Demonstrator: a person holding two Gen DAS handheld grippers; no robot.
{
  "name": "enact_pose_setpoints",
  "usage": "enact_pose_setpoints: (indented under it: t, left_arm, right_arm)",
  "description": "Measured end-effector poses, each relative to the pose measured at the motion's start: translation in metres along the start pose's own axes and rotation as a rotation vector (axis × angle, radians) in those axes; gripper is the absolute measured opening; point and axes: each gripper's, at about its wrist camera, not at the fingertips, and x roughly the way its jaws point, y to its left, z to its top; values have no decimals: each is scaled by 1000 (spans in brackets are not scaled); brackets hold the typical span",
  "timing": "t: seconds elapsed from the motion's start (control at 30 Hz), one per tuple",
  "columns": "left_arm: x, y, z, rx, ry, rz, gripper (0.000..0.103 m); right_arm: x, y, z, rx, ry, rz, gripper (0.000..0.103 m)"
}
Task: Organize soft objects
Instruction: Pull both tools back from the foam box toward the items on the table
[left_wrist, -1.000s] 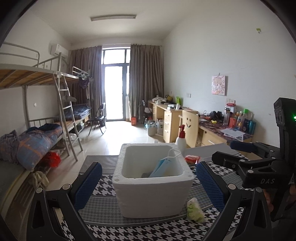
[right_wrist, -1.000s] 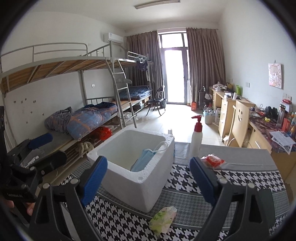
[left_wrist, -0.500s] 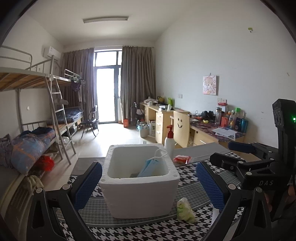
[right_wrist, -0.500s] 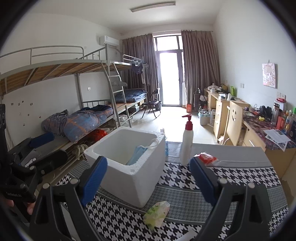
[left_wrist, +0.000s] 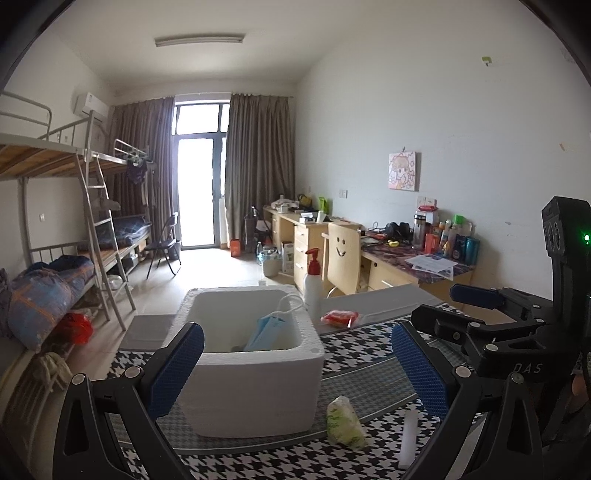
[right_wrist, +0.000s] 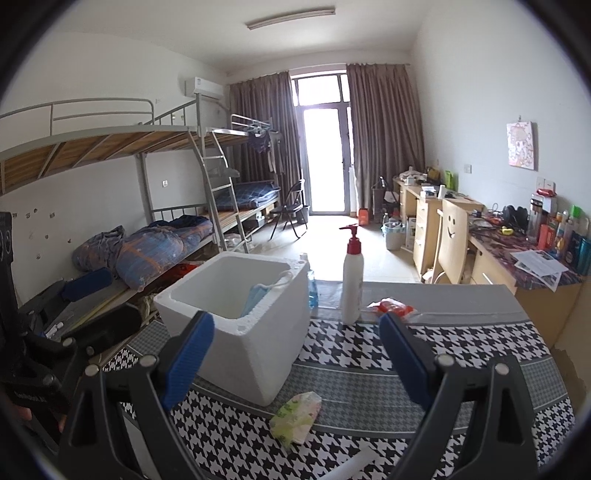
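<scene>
1. Both tools stand wide open and hold nothing: the left tool (left_wrist: 297, 369) and the right tool (right_wrist: 295, 358) hang above the near edge of the desk (right_wrist: 480, 343), facing the box (right_wrist: 240, 317).
2. Step in hand, as I judge it: between picks. One soft thing is in the box and the next has not been reached for.
3. The mask (left_wrist: 267, 332) lies inside the box, leaning on its right wall, one ear loop draped over the rim.
4. The green pack (right_wrist: 295, 413) lies on the desk just in front of the box's near right corner, apart from the wall.
5. The red pack (right_wrist: 391, 307) lies behind the box, just right of the bottle (right_wrist: 351, 280).
6. Next move, likely: one tool drops to the green pack, straddles it and closes gently. It looks limp and crinkly, so it may slide on the cloth. Then lift it clear of the rim and let go over the box.
7. Count: one box, one mask, one green pack, one red pack, one pump bottle, two tools.
8. A white stick (left_wrist: 408, 439) lies near the desk's front edge, right of the green pack; what it is I cannot tell.
</scene>
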Motion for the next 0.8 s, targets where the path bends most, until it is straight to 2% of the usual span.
enact_pose_setpoints:
  t: [0.8]
  left_arm:
    - [11, -7, -14, -8, -7, -58, 102]
  right_arm:
    - [-3, -15, -21, 50, 1, -62, 93]
